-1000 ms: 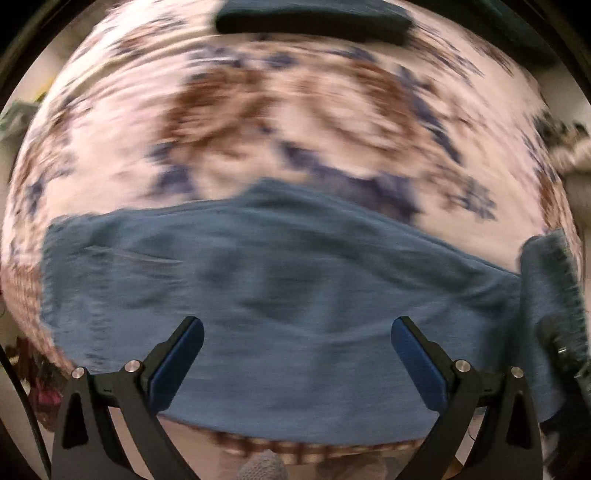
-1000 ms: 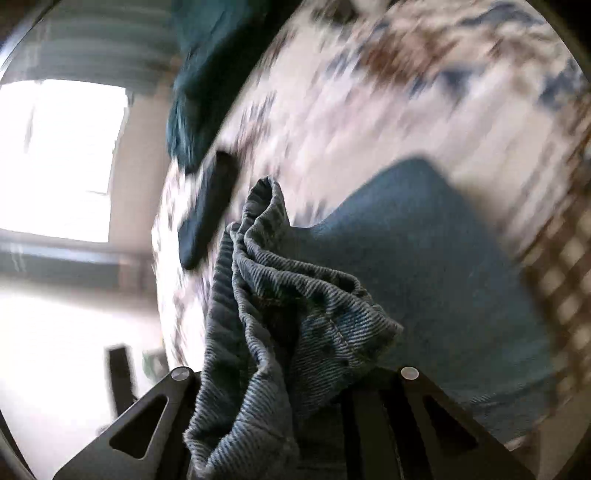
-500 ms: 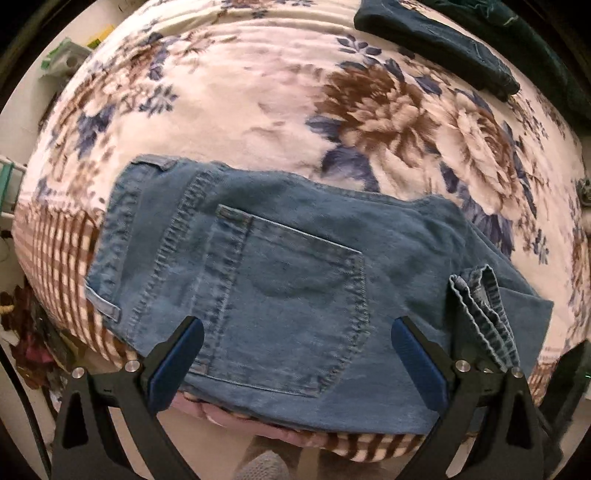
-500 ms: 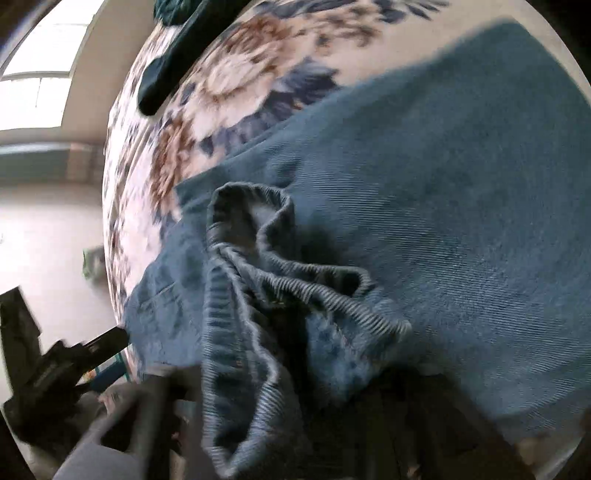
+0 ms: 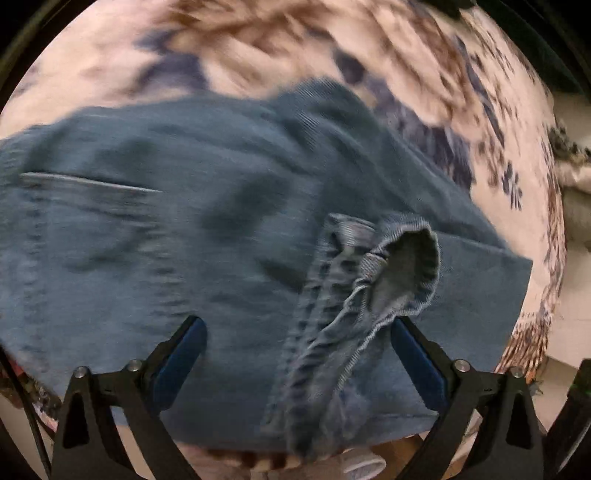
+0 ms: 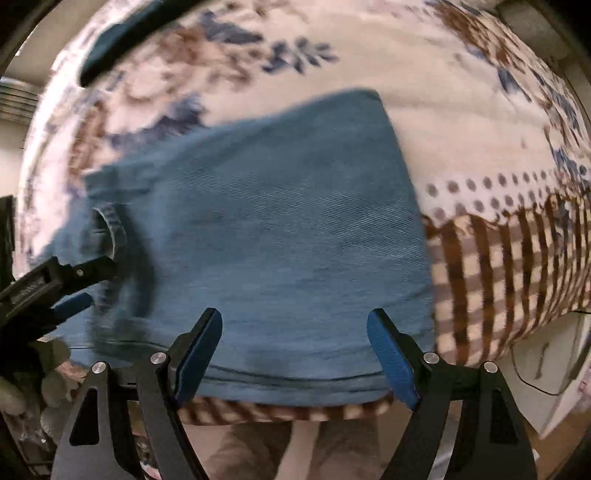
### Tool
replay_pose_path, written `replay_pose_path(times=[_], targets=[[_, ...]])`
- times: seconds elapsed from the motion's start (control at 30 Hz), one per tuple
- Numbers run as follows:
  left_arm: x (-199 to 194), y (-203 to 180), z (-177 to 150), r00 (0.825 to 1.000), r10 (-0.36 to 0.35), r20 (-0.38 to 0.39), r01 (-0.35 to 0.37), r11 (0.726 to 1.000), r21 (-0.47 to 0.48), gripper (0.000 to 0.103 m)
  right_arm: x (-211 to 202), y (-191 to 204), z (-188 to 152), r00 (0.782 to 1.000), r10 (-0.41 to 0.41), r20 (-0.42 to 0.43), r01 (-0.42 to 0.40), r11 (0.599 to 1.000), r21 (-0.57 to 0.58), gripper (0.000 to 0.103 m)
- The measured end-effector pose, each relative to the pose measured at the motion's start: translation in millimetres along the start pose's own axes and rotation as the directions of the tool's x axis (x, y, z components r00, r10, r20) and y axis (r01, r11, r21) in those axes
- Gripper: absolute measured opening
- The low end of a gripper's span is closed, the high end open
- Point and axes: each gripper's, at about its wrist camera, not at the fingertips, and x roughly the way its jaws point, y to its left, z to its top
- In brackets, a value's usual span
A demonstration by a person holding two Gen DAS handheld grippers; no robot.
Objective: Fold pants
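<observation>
Blue denim pants [image 5: 192,236] lie folded on a flowered blanket [image 5: 258,48] near its front edge. A bunched ribbed leg cuff [image 5: 373,284] rests on top of the denim, between the fingers of my left gripper [image 5: 295,354], which is open and not closed on it. My right gripper [image 6: 295,350] is open and empty above the front edge of the folded pants [image 6: 280,229]. The left gripper also shows in the right wrist view at the left edge [image 6: 55,280], beside the cuff [image 6: 110,225].
A dark folded garment [image 6: 122,33] lies at the far side of the flowered blanket [image 6: 461,110]. The blanket's brown checked border [image 6: 498,266] hangs over the front edge at the right. Floor and clutter lie below.
My right gripper has let go of the bunched cuff and opened, leaving it on the denim. My left gripper has moved right, so the cuff now lies between its fingers.
</observation>
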Motion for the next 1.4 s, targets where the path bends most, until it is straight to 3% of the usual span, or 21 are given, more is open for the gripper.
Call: replay_pose_path(times=[0.03, 0.1, 0.13, 0.23, 0.3, 0.37, 0.47, 0.57, 0.63, 0.73, 0.83, 0.9, 0.93, 1.0, 1.07, 1.13, 1.17, 1.23, 1.27, 1.4], targets=[[2.7, -4.4, 0.2, 1.000, 0.003, 0.005, -0.003, 1.000, 0.016, 0.082, 4.2, -2.3, 1.3, 1.000, -0.008, -0.009, 0.008, 1.000, -0.002, 0.083], [1.9, -13.2, -2.0, 1.000, 0.009, 0.029, -0.010, 0.999, 0.050, 0.046, 9.1, -6.8, 3.7, 1.000, -0.013, -0.015, 0.013, 1.000, 0.006, 0.083], [-1.6, -13.6, -3.9, 1.000, -0.009, 0.030, 0.007, 0.999, 0.054, 0.044, 10.3, -8.8, 4.3, 1.000, -0.009, -0.018, 0.009, 1.000, 0.007, 0.083], [-13.7, 7.4, -10.1, 0.999, 0.009, 0.045, -0.008, 1.000, -0.024, 0.047, 13.0, -11.4, 6.1, 0.999, 0.001, -0.035, -0.001, 1.000, 0.008, 0.083], [-9.4, 24.7, -16.5, 1.000, 0.023, 0.001, -0.023, 0.999, -0.048, 0.059, 20.7, -4.4, 6.9, 0.998, -0.011, -0.064, 0.010, 1.000, -0.013, 0.083], [-6.7, 32.7, -24.3, 0.999, 0.011, -0.031, -0.013, 0.998, -0.060, 0.059, 24.5, -3.0, 1.1, 0.996, -0.019, -0.093, 0.015, 0.999, -0.037, 0.083], [-12.0, 26.7, -39.2, 0.997, 0.054, -0.057, -0.055, 0.998, -0.008, 0.059, 33.0, 6.5, -8.7, 0.985, -0.096, -0.142, 0.077, 0.988, -0.133, 0.083], [-23.7, 23.2, -50.8, 0.999, 0.000, -0.045, -0.002, 0.999, -0.043, 0.059, 37.6, 8.3, -10.9, 0.981, -0.100, -0.167, 0.075, 0.986, -0.152, 0.083], [-27.5, 18.6, -56.1, 0.996, -0.076, -0.038, 0.073, 0.995, -0.072, 0.059, 36.0, 5.2, -8.5, 0.982, -0.082, -0.168, 0.060, 0.989, -0.133, 0.083], [-21.5, 5.2, -55.4, 0.991, -0.128, -0.038, 0.125, 0.989, -0.083, 0.059, 29.0, -6.1, -2.7, 0.986, -0.027, -0.167, 0.018, 0.998, -0.054, 0.083], [-6.4, -9.3, -52.8, 0.992, -0.113, -0.049, 0.110, 0.992, -0.069, 0.056, 21.3, -32.1, -4.7, 0.983, 0.080, -0.163, -0.066, 0.994, 0.085, 0.083], [-4.4, -14.0, -52.4, 0.997, -0.060, -0.038, 0.058, 0.998, -0.036, 0.023, 14.8, -64.4, -12.5, 0.977, 0.168, -0.132, -0.128, 0.954, 0.270, 0.083], [-1.8, -17.3, -50.5, 0.999, -0.046, -0.030, 0.045, 0.998, -0.031, 0.019, 13.4, -80.7, -18.0, 0.970, 0.217, -0.113, -0.163, 0.918, 0.362, 0.082], [-1.7, -15.5, -53.6, 0.998, -0.068, -0.012, 0.067, 0.997, -0.049, 0.012, 17.9, -114.3, -31.7, 0.934, 0.351, -0.064, -0.262, 0.796, 0.546, 0.071], [-3.6, -9.4, -58.2, 0.997, -0.081, 0.000, 0.081, 0.995, -0.051, 0.011, 30.4, -134.0, -41.5, 0.900, 0.434, -0.038, -0.307, 0.694, 0.652, 0.049], [-9.8, -7.5, -62.9, 0.997, -0.082, 0.013, 0.082, 0.995, -0.047, 0.011, 44.0, -150.7, -45.9, 0.877, 0.479, -0.015, -0.333, 0.632, 0.700, 0.042], [-14.4, -6.5, -65.0, 0.996, -0.086, 0.020, 0.087, 0.995, -0.043, 0.010, 47.5, -153.3, -45.5, 0.872, 0.490, -0.002, -0.344, 0.614, 0.710, 0.042], [-24.4, -4.8, -68.4, 0.996, -0.087, 0.036, 0.088, 0.996, -0.027, 0.010, 51.4, -149.7, -43.9, 0.873, 0.488, -0.005, -0.344, 0.622, 0.703, 0.040], [-27.4, -5.7, -69.8, 0.995, -0.089, 0.041, 0.090, 0.996, -0.023, 0.010, 51.1, -146.6, -43.8, 0.880, 0.475, -0.009, -0.335, 0.634, 0.696, 0.032], [-27.2, -0.9, -71.6, 0.995, -0.095, 0.010, 0.095, 0.995, -0.022, 0.010, 42.3, -128.5, -50.7, 0.903, 0.429, -0.023, -0.303, 0.674, 0.674, 0.019]])
